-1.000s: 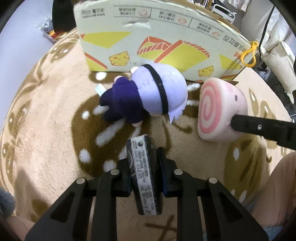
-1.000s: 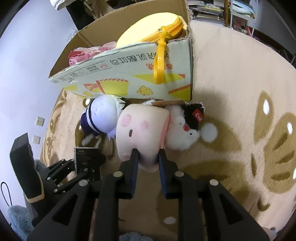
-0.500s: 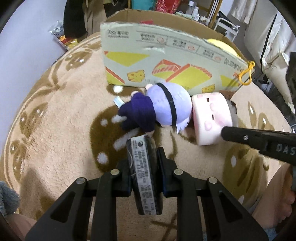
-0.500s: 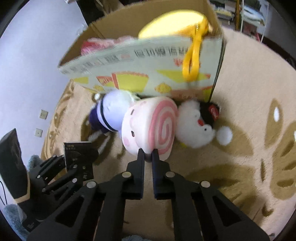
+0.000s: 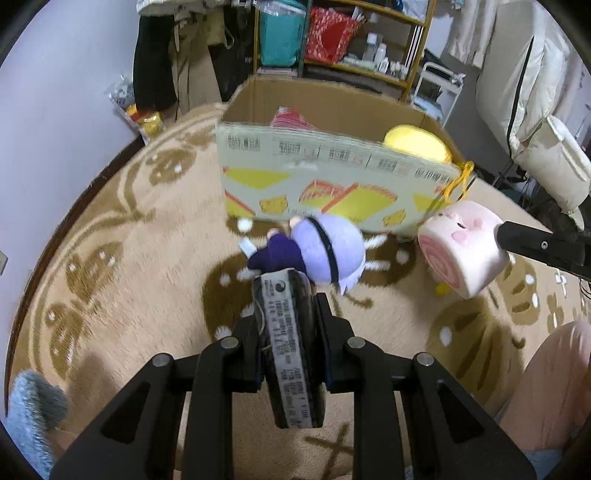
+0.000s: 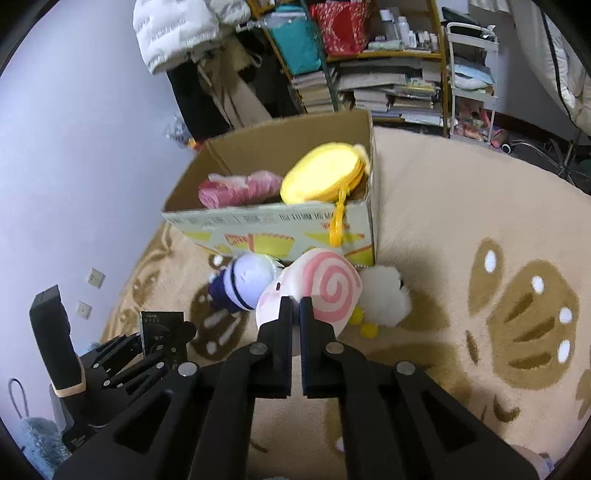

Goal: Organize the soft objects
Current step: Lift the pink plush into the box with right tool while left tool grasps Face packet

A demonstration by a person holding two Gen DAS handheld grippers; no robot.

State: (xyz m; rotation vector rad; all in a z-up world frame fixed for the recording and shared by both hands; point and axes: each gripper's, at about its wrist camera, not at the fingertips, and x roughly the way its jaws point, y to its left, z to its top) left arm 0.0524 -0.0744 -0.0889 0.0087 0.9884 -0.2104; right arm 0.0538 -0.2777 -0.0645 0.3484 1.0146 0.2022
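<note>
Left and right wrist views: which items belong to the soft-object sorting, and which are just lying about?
Job:
pink swirl plush
purple doll
white plush
cardboard box
yellow plush
pink plush

Lying about:
patterned rug
bookshelf
white jacket

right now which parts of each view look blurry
Left wrist view: the printed cardboard box front and beige patterned rug smear with motion; the black fingers stay sharp. Right wrist view: the round yellow plush in the box is slightly blurred.

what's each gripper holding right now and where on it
Right gripper pinches the pink swirl plush by its near edge. Left gripper clamps a flat black tagged item across its faces.
</note>
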